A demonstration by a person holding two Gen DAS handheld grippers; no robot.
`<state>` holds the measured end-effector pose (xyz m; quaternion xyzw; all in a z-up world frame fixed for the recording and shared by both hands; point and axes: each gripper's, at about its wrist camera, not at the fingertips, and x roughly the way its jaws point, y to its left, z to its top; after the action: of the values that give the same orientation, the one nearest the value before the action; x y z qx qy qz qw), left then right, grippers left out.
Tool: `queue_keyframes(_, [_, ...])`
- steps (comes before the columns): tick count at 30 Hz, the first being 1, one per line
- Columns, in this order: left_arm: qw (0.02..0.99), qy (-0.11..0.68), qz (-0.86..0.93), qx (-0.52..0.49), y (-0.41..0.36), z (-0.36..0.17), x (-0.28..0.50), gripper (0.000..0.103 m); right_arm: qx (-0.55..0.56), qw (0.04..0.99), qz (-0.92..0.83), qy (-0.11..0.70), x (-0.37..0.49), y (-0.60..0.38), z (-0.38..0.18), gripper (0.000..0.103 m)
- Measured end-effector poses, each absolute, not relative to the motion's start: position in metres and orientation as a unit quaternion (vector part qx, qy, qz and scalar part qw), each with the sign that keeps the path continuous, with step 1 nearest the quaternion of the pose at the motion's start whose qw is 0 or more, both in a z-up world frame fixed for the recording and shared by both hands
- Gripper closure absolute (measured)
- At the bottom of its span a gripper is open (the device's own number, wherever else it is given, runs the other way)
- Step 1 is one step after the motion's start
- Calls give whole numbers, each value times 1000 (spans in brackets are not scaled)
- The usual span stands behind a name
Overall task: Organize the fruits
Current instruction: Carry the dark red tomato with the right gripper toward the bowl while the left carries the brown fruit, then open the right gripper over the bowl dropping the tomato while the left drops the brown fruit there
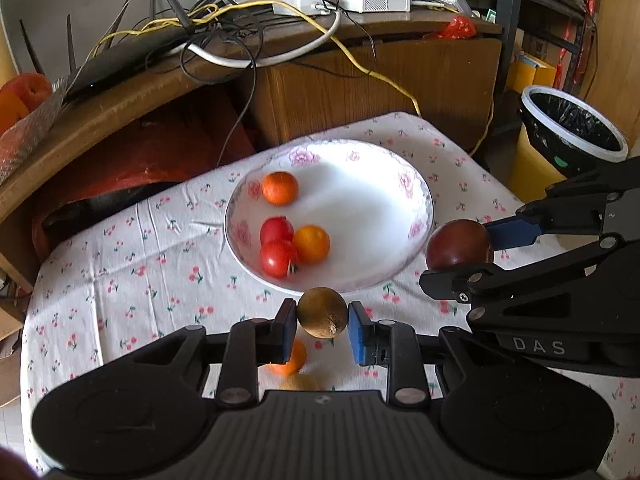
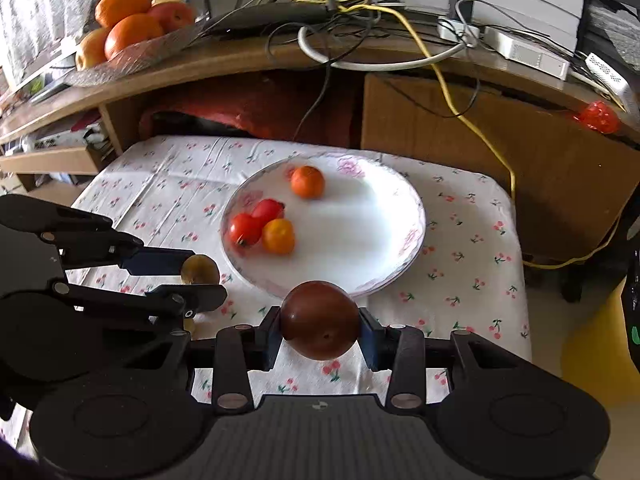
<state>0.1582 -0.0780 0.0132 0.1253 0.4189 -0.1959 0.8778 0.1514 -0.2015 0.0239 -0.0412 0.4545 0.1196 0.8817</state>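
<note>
1. While your left gripper [image 1: 322,317] hangs above the tabletop [image 1: 120,264] just short of the plate [image 1: 360,216], its fingers [image 1: 286,330] are closed on a small brown kiwi [image 1: 322,317].
2. Your right gripper [image 2: 320,320] hangs beside it, its fingers [image 2: 370,338] clamped on a dark red plum [image 2: 320,320] near the plate's front rim.
3. You have two oranges [image 1: 280,188] and two tomatoes [image 1: 278,258] lying in the plate's left half.
4. Under your left gripper, one more orange fruit [image 1: 294,360] sits on the cherry-print cloth [image 1: 100,280].
</note>
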Motion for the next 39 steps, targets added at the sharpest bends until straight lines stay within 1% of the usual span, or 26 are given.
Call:
queue_keyframes(18, [877,431,-188,100,-74,-3,189,68,-25,885,112,451,182,-204,10,68])
queue_keyframes(39, [882,426,-183,90,-73,-6,202,67,-13,886,110,450,195,-207,1,65])
